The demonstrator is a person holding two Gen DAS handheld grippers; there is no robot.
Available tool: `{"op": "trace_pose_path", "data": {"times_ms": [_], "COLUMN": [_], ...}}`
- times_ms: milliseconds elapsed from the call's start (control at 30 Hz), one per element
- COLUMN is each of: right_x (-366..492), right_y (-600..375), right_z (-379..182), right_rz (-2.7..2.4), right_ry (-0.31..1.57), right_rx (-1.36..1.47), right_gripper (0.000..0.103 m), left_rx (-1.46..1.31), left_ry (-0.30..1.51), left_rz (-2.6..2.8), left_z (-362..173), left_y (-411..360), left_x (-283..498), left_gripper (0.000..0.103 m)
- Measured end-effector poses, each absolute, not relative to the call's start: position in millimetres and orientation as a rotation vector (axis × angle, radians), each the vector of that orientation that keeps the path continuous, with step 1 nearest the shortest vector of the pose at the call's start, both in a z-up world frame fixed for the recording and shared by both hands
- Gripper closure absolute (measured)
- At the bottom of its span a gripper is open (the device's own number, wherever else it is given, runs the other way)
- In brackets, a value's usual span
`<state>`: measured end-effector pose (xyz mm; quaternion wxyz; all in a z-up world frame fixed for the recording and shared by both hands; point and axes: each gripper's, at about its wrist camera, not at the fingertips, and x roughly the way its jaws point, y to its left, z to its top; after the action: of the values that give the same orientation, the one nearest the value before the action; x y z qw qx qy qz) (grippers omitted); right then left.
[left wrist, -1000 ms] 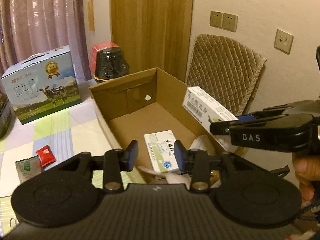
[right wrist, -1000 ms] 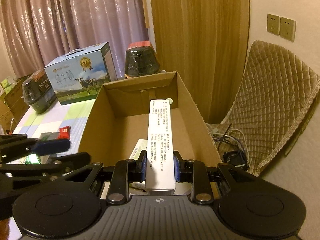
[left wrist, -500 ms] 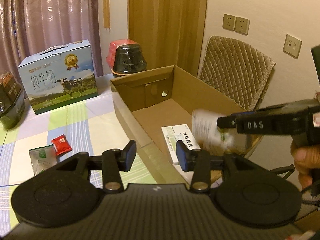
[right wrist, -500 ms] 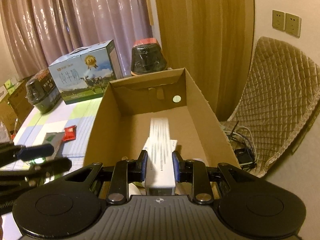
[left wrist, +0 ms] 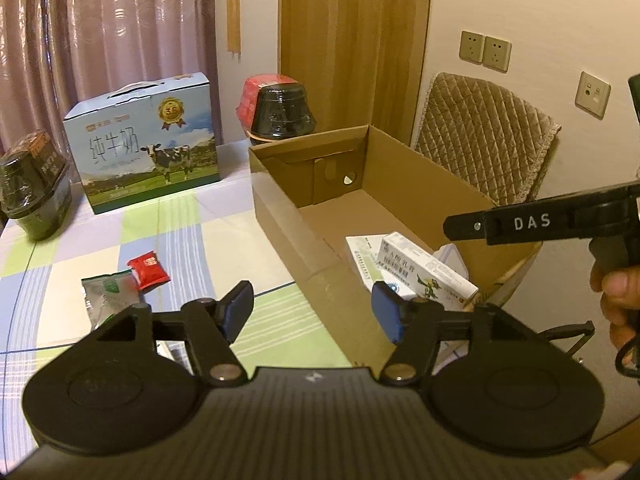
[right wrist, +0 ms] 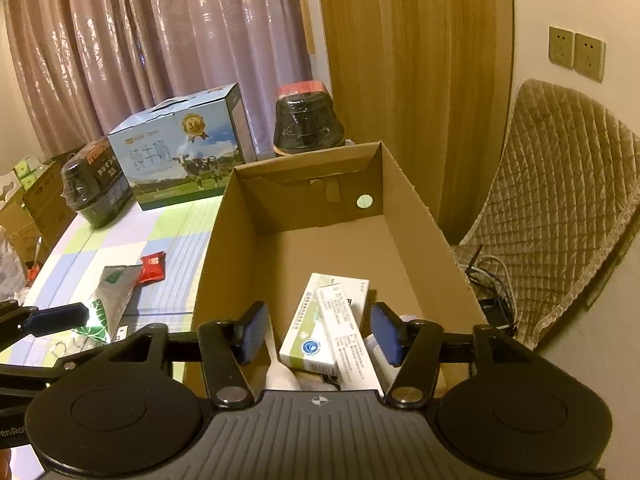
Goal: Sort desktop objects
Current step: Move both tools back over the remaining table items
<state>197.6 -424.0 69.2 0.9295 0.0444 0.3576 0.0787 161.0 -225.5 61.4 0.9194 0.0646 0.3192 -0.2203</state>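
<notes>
Inside the cardboard box (right wrist: 404, 216), at its near end, the long white carton (right wrist: 344, 336) now lies across a flat green-and-white medicine box (right wrist: 316, 332). The right gripper (right wrist: 318, 334) hangs directly above both; its fingers (right wrist: 252, 332) are opening and no pad touches the carton, so the release appears complete. The left gripper (left wrist: 310, 312) is over the near left edge of the cardboard box, above the surface (left wrist: 224, 240); its fingers (left wrist: 236, 312) are also opening and nothing lies between them.

Procedure for the step in hand:
1. Let the right fingers spread fully before lifting, so that neither pad drags the carton.
2. Withdraw upward and toward the near side, clear of the box walls.
3. Direct the open left gripper at the remaining loose items on the surface: the red packet (left wrist: 149, 272) and the green-and-white pouch (left wrist: 108, 300), which lie touching, left of the cardboard box.
4. Approach these thin packets at a low angle; they will probably flex and slip if pinched only at a corner.

Orientation: in the right wrist view the carton's long axis runs near to far, roughly parallel to the long walls of the cardboard box and angled slightly left at its far end. The carton rests on a broad face, partly propped on the medicine box, so it sits tilted rather than flat.
</notes>
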Motion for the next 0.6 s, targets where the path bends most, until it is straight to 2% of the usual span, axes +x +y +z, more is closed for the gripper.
{"op": "trace_pose_path", "data": {"times_ms": [167, 233, 400, 600], "right_x": [189.1, 184.2, 173.4, 162.9], "right_y": [-414.5, -409.4, -393.0, -368.0], "right_z": [75.8, 79.4, 87.5, 94.5], "right_rz": [0.171, 0.177, 0.198, 0.242], "right_ry": [0.726, 0.716, 0.702, 0.695], "right_rx": [0.088, 0.083, 0.071, 0.057], "right_gripper": [0.036, 0.028, 0.02, 0.006], "left_rx": [0.143, 0.15, 0.146, 0.139], "left_ry": [0.65, 0.647, 0.634, 0.63], "left_rz": [-0.436, -0.424, -0.379, -0.331], "left_z": [65.7, 67.1, 72.8, 79.1], "left_y": [-213.3, -206.6, -183.9, -154.7], "left_x": [152.2, 149.2, 139.6, 129.8], "left_gripper": [0.024, 0.022, 0.01, 0.004]}}
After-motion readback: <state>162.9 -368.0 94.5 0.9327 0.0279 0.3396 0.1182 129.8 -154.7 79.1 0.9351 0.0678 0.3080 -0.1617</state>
